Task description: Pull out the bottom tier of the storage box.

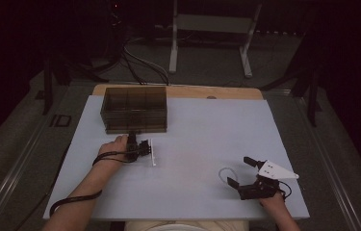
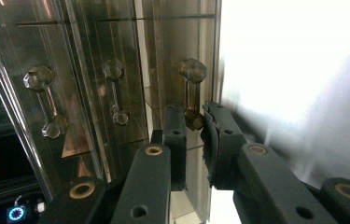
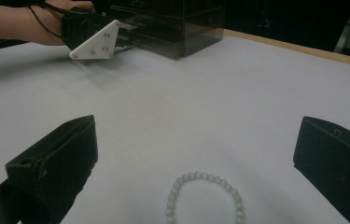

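the drawer cabinet [image 1: 134, 109] is a smoky, see-through brown, and its drawer handles [image 2: 192, 93] are clear with an amber tint, each ending in faceted knobs. the bead bracelet [image 3: 204, 197] is a pale whitish green, one plain colour from bead to bead, lying on a table cover [image 1: 207, 139] that is flat pale grey-white with no pattern, edged at the far side by a light tan wooden table edge [image 1: 202, 91]. both the left gripper [image 2: 194, 133] and the right gripper [image 1: 240, 172] are matt black, the left one with brass-coloured pivot rings, and each carries a white three-cornered plate [image 1: 277, 170] dotted with small dark screw holes.
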Available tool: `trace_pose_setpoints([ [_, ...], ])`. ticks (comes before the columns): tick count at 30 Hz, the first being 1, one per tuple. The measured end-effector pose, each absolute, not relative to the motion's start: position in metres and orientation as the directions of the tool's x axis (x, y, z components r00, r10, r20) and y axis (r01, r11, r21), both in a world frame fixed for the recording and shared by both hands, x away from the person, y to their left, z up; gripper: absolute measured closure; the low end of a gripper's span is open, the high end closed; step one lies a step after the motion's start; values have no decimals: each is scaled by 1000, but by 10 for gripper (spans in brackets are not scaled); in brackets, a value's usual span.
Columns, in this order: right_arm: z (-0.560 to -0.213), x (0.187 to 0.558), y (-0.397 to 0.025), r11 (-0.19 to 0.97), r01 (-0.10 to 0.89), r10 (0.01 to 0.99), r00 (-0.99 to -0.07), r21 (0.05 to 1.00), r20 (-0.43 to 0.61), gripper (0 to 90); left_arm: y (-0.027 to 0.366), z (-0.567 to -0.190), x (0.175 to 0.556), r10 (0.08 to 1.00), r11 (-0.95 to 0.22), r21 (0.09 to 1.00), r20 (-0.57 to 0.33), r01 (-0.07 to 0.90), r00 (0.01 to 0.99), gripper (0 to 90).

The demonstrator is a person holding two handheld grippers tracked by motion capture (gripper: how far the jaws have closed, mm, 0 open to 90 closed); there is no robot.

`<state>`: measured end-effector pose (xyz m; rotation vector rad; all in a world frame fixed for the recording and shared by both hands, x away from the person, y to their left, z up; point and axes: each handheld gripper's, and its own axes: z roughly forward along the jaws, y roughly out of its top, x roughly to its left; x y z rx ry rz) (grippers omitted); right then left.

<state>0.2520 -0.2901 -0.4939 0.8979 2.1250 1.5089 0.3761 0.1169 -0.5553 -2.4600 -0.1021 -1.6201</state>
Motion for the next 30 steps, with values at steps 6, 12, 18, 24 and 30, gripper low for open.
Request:
trace_pose_setpoints([
  [6,-494,252,-290,217,280,692,-720,935,55,0,119,-553,376,-43,-980,-120,909,160,415,814],
  [12,-494,253,-290,217,282,693,-719,934,56,0,122,-550,378,-19,-985,-90,902,145,431,805],
  [18,-495,253,-290,218,284,692,-720,934,57,0,127,-542,379,12,-988,-64,878,141,479,759],
  [24,-495,253,-290,220,288,692,-720,932,59,0,135,-529,379,120,-988,45,831,150,543,715],
  [30,-495,253,-290,220,287,692,-719,932,58,0,147,-509,379,225,-974,169,757,149,614,680],
])
